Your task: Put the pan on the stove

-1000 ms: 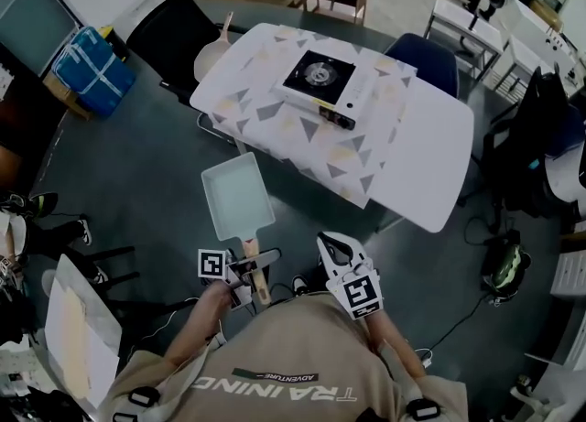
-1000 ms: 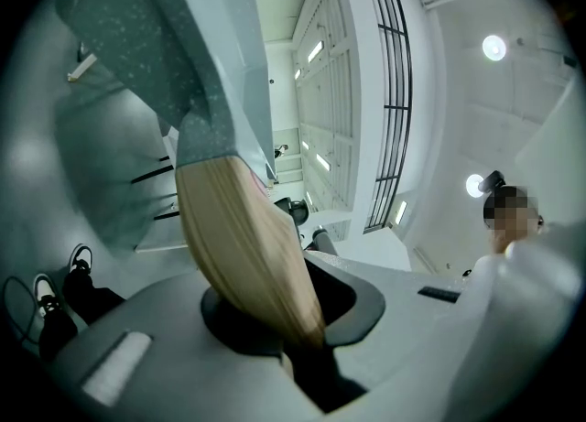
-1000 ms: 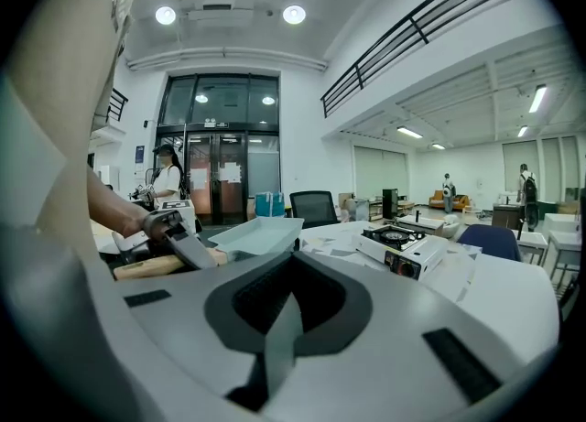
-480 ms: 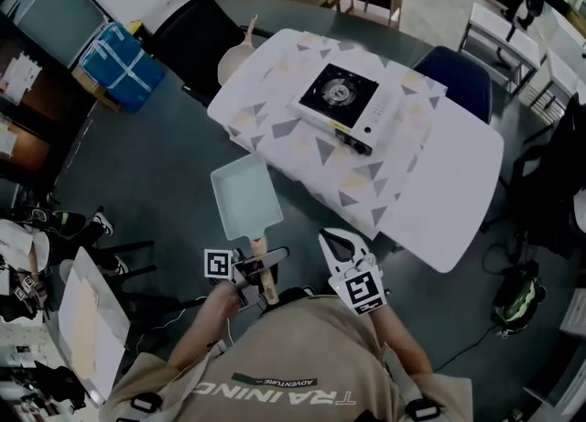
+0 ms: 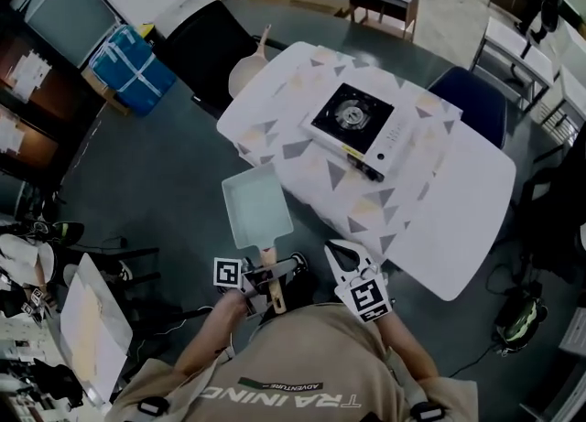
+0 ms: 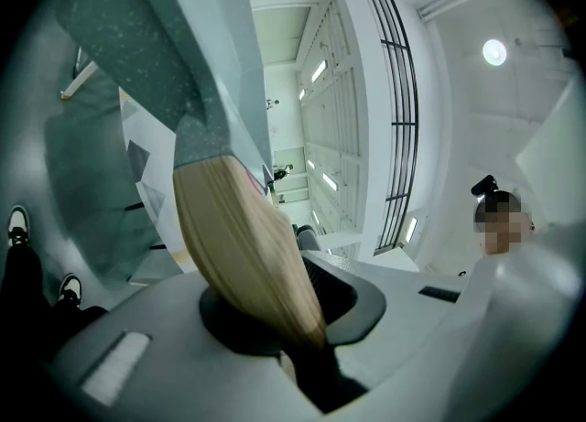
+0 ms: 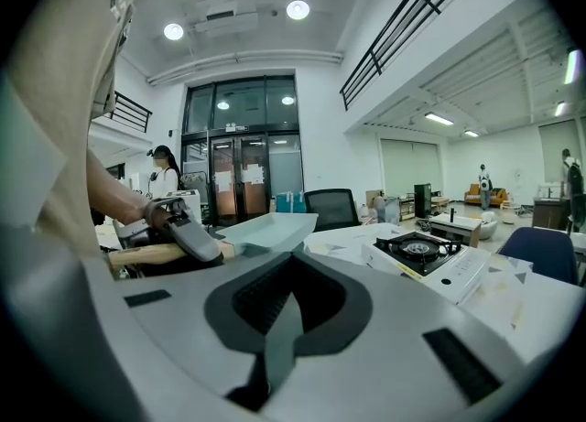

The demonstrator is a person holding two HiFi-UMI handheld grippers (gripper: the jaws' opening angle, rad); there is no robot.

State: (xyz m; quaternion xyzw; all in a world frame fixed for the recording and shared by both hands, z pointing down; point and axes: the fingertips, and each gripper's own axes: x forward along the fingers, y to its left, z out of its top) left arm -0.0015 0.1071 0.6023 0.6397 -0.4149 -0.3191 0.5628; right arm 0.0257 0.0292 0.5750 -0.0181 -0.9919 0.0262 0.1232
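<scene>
Tabletop (image 5: 275, 109) at frame centre carries the stove (image 5: 352, 130), up-right of the airborne pan (image 5: 256, 207); left gripper (image 5: 265, 275) clamps its wooden handle, long axis pointing up-frame; right gripper (image 5: 337, 252) closed, empty.

Overhead and low views — stove (image 5: 352, 125) in both

The shirt (image 5: 302, 384), at the bottom of the head view, bears large pale letters that read "TRAINING", seen upside down from above. Just above them a small dark strip carries "ADVENTURE", also upside down. The left cube (image 5: 226, 273) and right cube (image 5: 364, 299), lower centre of that view, each show a black-and-white square marker with no letters or numbers. In the right gripper view, sheets (image 7: 247, 175) posted on the glass doors at centre left are too small to read.
</scene>
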